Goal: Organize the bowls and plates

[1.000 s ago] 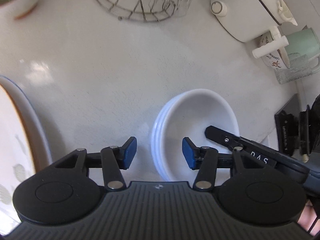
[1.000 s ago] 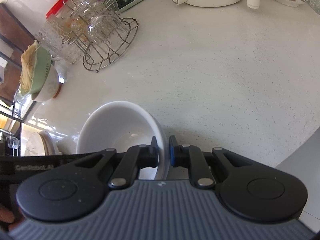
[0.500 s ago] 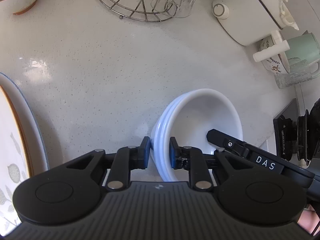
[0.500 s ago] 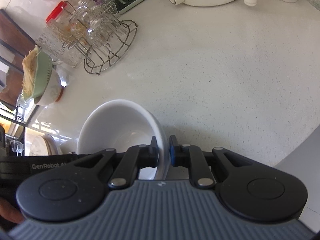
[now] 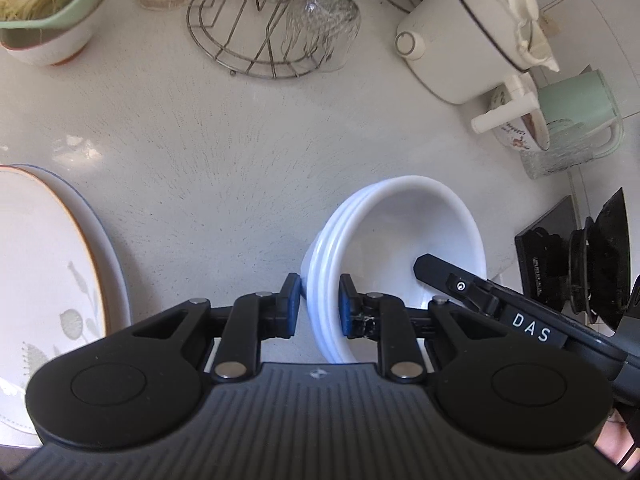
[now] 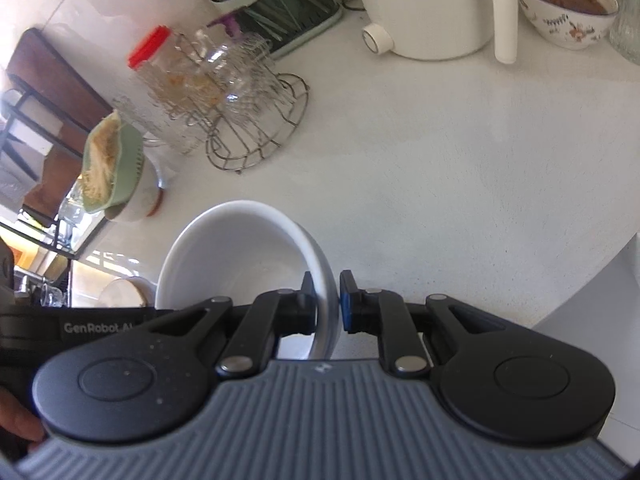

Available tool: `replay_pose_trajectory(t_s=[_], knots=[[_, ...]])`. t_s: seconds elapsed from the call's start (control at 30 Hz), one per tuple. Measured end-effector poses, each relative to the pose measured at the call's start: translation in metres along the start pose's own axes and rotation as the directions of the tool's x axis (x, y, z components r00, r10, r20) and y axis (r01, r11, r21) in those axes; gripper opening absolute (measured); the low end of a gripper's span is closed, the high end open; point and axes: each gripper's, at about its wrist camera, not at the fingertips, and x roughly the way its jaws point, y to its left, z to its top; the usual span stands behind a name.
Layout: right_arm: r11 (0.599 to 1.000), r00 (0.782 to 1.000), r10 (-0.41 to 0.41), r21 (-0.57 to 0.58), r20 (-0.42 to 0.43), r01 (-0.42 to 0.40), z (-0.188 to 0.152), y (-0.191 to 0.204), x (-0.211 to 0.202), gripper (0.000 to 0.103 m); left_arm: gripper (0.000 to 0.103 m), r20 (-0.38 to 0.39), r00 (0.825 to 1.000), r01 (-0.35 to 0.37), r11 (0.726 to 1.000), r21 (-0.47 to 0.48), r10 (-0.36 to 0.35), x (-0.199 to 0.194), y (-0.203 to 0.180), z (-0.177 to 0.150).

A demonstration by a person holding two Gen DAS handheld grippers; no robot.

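Left gripper (image 5: 319,306) fingers clamp near rim of stacked white bowls (image 5: 404,240); right gripper (image 6: 325,306) fingers pinch opposite rim; two-sided hold probably steadies stack above tabletop (image 5: 240,160).

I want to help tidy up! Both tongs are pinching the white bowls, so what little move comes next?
Probably lift gently, both together. The left tongs and right tongs each pinch opposite rims of the stacked white bowls, so uneven lifting could tip them.

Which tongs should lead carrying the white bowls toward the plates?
Left, probably. The left tongs clamp the bowl stack rim nearest the plates; the right tongs grip the opposite rim.
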Motion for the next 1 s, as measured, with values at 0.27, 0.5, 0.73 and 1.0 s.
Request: replay_pose_trajectory(t_s=[0.27, 0.5, 0.73, 1.0], knots=[[0.999, 1.000, 0.012, -0.032, 0.011, -0.012, 0.001, 0.018, -0.013, 0.016, 0.023, 0.024, 1.000, 0.004, 1.000, 0.002, -0.004, -0.025, 0.003, -0.002], [0.997, 0.999, 0.029, -0.073, 0.036, -0.026, 0.004, 0.039, -0.025, 0.016, 0.023, 0.067, 0.998, 0.021, 1.000, 0.004, -0.021, -0.055, 0.013, -0.001], [0.994, 0.997, 0.058, -0.097, 0.053, -0.053, 0.002, 0.072, -0.030, 0.016, 0.023, 0.118, 0.993, 0.011, 1.000, 0.017, -0.013, -0.092, 0.031, -0.001], [0.992, 0.996, 0.080, -0.101, 0.048, -0.075, -0.019, 0.113, -0.018, 0.016, 0.023, 0.143, 0.989, 0.029, 1.000, -0.008, -0.028, -0.117, 0.084, -0.012]])
